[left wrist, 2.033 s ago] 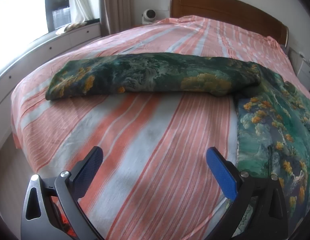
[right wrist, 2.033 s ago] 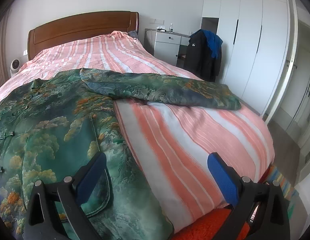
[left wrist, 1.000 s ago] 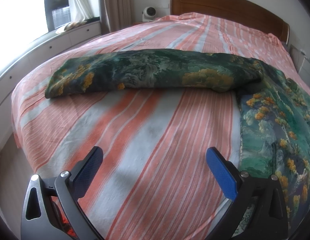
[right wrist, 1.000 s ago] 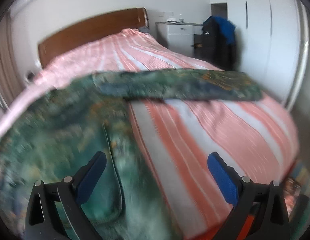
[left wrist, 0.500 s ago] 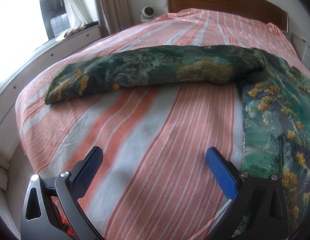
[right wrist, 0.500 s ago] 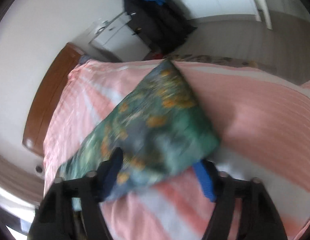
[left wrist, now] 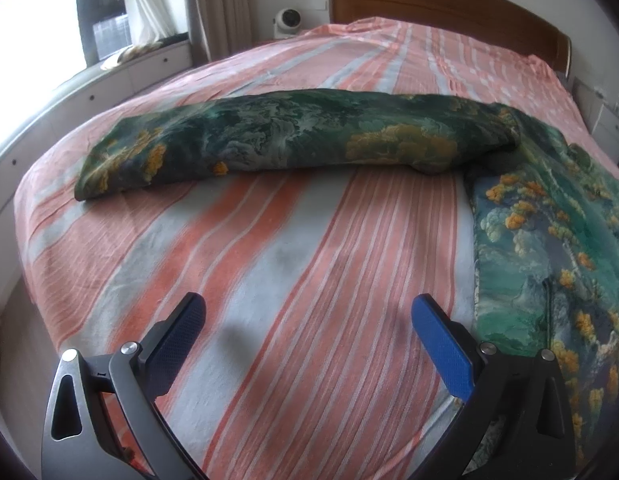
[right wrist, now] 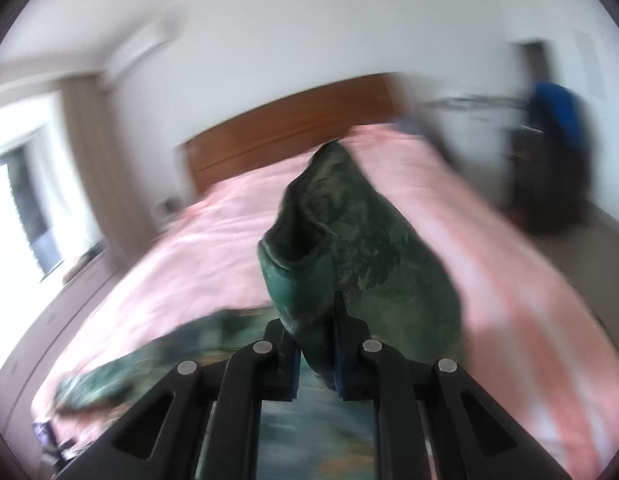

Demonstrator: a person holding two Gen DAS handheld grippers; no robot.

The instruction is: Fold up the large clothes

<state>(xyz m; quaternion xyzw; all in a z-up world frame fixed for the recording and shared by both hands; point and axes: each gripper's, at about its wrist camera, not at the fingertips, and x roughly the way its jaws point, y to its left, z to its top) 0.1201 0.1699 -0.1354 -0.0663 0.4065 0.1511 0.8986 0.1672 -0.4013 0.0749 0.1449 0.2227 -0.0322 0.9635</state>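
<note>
right claw (right wrist: pixel 315 354) clamped on green printed satin garment (right wrist: pixel 349 240) | left claw (left wrist: pixel 305 328) agape, empty | risk: slippery sleeve sliding free, bunching lower-centre

Bedroom. Bed (left wrist: pixel 293 264) with pink-and-grey striped sheet, wooden headboard (left wrist: pixel 449 4) against a white wall (right wrist: pixel 309 20). Left of the headboard: small white fan (left wrist: pixel 287 20), beige curtain (left wrist: pixel 217 4), bright window (left wrist: pixel 33 20) over a white sill cabinet (left wrist: pixel 109 80). Right of the bed, blurred: dark clothing (right wrist: pixel 557 152) with blue on top.
</note>
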